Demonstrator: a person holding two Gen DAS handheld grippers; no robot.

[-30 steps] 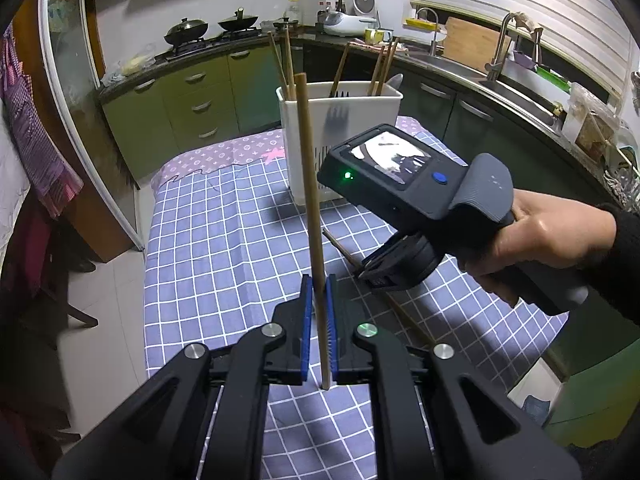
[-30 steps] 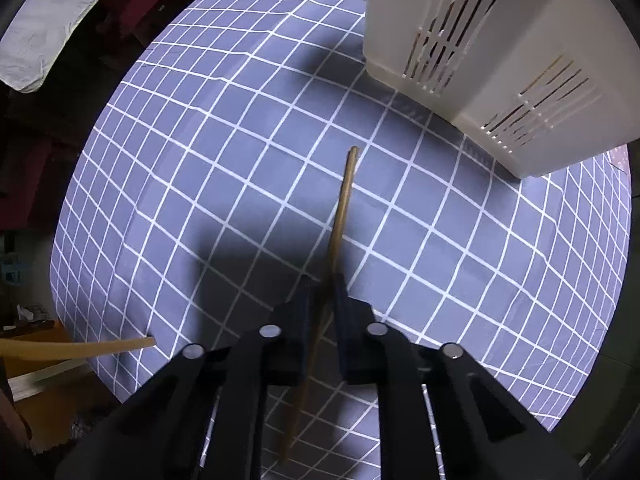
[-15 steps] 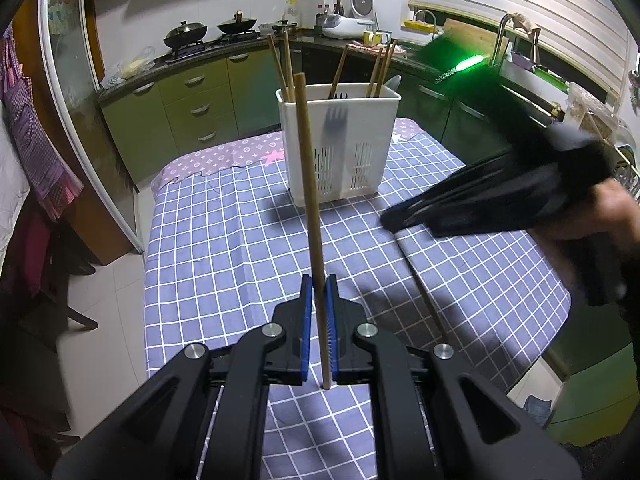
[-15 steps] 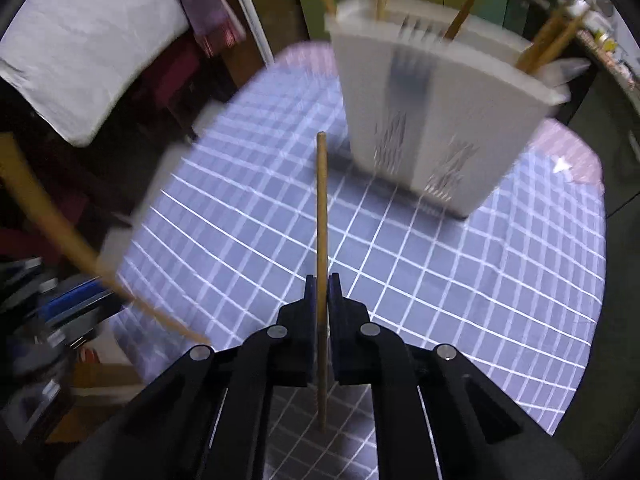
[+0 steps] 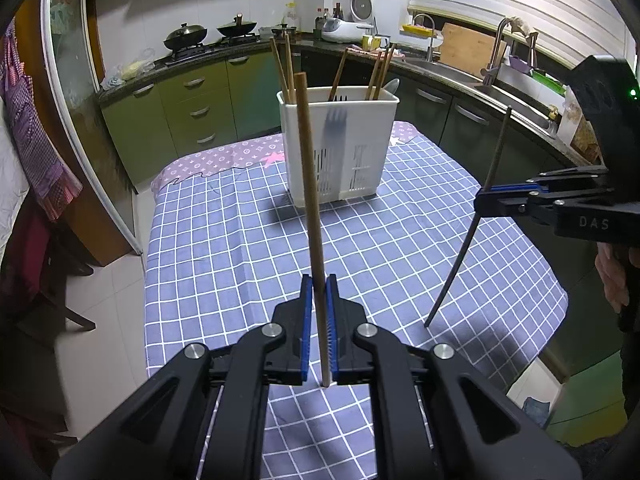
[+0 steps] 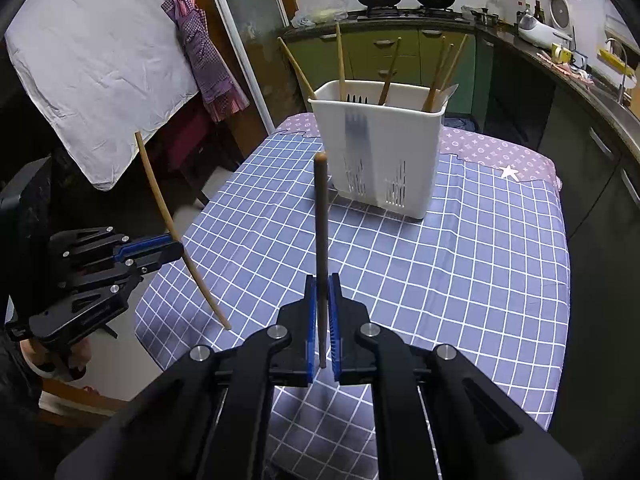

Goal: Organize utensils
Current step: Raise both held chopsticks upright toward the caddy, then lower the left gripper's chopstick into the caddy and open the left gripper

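My left gripper [image 5: 317, 296] is shut on a light wooden chopstick [image 5: 310, 200] that stands upright above the table's near edge. My right gripper [image 6: 322, 300] is shut on a darker chopstick [image 6: 321, 240], also upright. Each gripper shows in the other's view: the right gripper [image 5: 486, 197] at the right with its chopstick [image 5: 472, 232], the left gripper [image 6: 176, 246] at the left with its curved-looking chopstick [image 6: 168, 220]. A white slotted utensil holder [image 5: 340, 148] [image 6: 380, 148] stands at the table's far side, holding several chopsticks and a fork.
The table carries a blue checked cloth [image 5: 240, 240] over a purple patterned one [image 5: 224, 158]. Green kitchen cabinets [image 5: 192, 108], a stove with pans and a sink counter ring the room. A white sheet [image 6: 96, 68] hangs at the left. A hand [image 5: 616, 276] grips the right handle.
The right gripper lifted its chopstick off the cloth, swung it upright and drew back to the table's right side. The left gripper and its chopstick stayed put.
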